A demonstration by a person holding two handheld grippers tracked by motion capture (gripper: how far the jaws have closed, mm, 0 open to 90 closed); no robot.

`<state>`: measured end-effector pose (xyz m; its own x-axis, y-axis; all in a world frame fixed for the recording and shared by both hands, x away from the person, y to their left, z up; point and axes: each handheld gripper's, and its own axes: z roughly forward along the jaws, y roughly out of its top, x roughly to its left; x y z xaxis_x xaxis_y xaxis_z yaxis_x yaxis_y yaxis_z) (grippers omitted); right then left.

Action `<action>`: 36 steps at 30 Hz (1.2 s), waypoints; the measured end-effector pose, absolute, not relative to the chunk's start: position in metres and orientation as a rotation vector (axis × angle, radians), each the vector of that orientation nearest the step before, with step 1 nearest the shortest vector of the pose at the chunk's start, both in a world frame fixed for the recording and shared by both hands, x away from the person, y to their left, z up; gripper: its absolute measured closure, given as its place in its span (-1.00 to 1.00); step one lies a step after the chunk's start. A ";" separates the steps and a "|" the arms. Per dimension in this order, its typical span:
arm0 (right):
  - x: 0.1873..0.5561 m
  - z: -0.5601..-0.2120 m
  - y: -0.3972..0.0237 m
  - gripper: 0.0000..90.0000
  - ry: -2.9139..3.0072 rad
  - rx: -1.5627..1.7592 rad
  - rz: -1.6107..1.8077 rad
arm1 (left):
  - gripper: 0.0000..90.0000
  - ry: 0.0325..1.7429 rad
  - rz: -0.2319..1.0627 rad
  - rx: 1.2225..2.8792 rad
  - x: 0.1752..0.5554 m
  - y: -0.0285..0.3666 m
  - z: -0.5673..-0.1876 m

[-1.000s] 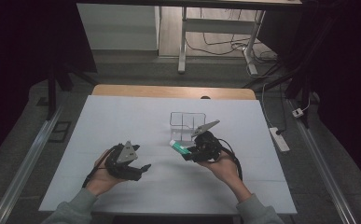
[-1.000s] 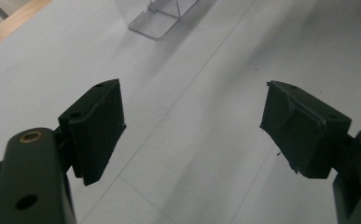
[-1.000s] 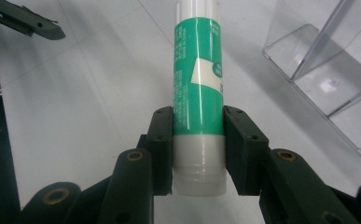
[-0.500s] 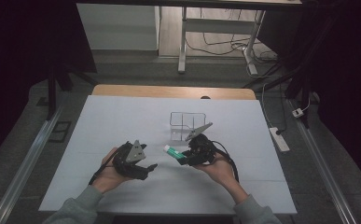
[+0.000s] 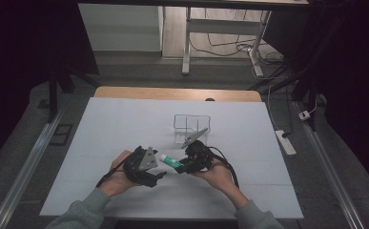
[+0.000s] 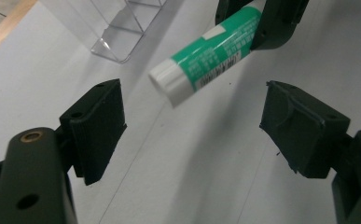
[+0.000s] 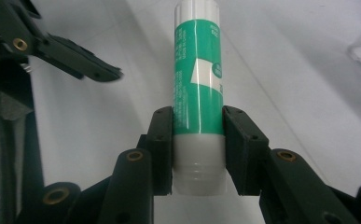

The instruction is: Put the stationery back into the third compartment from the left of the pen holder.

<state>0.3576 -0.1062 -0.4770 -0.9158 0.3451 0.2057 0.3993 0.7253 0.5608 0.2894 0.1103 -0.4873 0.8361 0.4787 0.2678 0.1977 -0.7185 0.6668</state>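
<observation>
High view: one green-and-white glue stick [image 5: 171, 161] hangs over the white counter [image 5: 101, 129], just in front of the one clear plastic organiser [image 5: 192, 125], between two claws. The right claw [image 5: 181, 168] clamps it.

Left gripper view: the left claw [image 6: 192, 121] gapes wide and empty, the stick's white cap just beyond it.

Right gripper view: both pads pinch the stick's base.

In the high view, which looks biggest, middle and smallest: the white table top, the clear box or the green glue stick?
1. white table top
2. clear box
3. green glue stick, held in the right gripper
</observation>
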 end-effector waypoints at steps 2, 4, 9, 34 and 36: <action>0.357 -0.478 -0.105 0.43 -2.845 -0.594 -0.938 | -0.53 0.479 0.571 2.369 0.289 0.108 -0.488; 0.357 -0.480 -0.104 0.43 -2.843 -0.586 -0.924 | -0.52 0.459 0.571 2.378 0.288 0.106 -0.488; 0.356 -0.481 -0.102 0.43 -2.831 -0.550 -0.916 | -0.48 0.387 0.576 2.426 0.287 0.100 -0.491; 0.350 -0.467 -0.104 0.26 -2.745 -0.515 -1.103 | 0.44 0.241 0.567 2.507 0.284 0.097 -0.499; 0.350 -0.464 -0.108 0.13 -2.743 -0.542 -1.166 | 0.44 0.285 0.562 2.485 0.287 0.102 -0.498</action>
